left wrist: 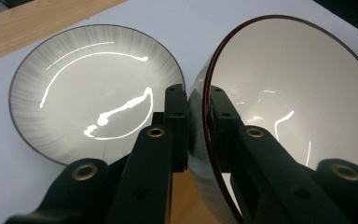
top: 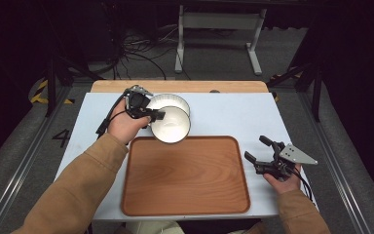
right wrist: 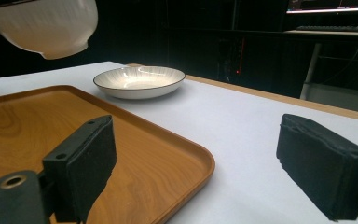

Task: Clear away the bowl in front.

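the left gripper point(top: 152, 116) has its jaws pinched on the rim of a white bowl point(top: 170, 125), one jaw inside the rim and one against the outer wall, as the left gripper view shows. the bowl point(left wrist: 289, 93) is tilted and, in the right gripper view, hangs clear of the table point(top: 224, 117) at the upper left. it sits over the far left edge of the wooden tray point(top: 185, 175), just in front of a shallow striped plate point(top: 161, 101) that rests on the table beyond the tray.

the right gripper point(top: 263, 152) waits near the tray's right edge, its jaws spread wide with nothing between them.

this looks like the carrying step: bowl lifted, not yet set down. the next move likely calls for bringing it nearer over the tray, levelling it, lowering until the base rests flat, then loosening the pinch.
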A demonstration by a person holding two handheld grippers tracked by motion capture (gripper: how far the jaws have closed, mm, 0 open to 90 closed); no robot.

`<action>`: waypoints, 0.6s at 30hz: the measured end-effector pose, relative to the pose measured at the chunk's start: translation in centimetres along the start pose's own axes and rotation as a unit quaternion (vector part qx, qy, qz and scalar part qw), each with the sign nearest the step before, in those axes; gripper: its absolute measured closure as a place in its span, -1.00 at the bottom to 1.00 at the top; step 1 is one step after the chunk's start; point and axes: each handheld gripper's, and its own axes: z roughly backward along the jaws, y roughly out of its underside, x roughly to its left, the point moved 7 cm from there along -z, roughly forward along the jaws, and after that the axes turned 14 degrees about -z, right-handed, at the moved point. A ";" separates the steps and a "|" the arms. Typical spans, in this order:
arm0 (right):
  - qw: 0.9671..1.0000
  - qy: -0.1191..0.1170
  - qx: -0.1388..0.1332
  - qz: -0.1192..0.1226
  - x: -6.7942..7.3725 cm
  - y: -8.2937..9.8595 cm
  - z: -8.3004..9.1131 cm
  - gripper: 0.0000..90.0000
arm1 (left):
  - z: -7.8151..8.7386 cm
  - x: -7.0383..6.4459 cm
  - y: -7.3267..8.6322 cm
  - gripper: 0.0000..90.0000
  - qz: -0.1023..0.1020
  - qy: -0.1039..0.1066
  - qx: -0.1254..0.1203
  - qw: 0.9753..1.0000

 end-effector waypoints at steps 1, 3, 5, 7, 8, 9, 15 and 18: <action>1.000 0.001 0.000 0.000 0.0 0.0 0.0 -0.72 | 0.1 -0.2 0.0 0.81 -0.004 0.002 -0.001 1.000; 1.000 0.001 0.000 0.000 0.0 0.0 0.0 -0.72 | 0.2 -0.6 -0.1 0.81 -0.006 0.008 0.001 1.000; 1.000 0.000 0.000 0.000 0.0 0.0 0.0 -0.72 | 0.4 -1.0 -0.1 0.81 -0.010 0.012 0.004 1.000; 1.000 0.001 0.000 0.000 0.0 0.0 0.0 -0.72 | 0.6 -1.4 -0.1 0.81 -0.016 0.015 0.007 1.000; 1.000 0.001 0.000 0.000 0.0 0.0 0.0 -0.72 | 0.6 -1.6 -0.1 0.81 -0.017 0.018 0.009 1.000; 1.000 0.000 0.001 0.000 0.0 0.0 0.0 -0.72 | 0.7 -1.8 -0.1 0.81 -0.019 0.020 0.010 1.000; 1.000 0.000 0.001 0.000 0.0 0.0 0.0 -0.72 | 0.5 -2.1 0.2 0.81 -0.023 0.029 0.021 0.999; 1.000 0.000 0.001 0.000 0.0 0.0 0.0 -0.72 | 0.2 -2.4 0.5 0.81 -0.025 0.037 0.026 0.999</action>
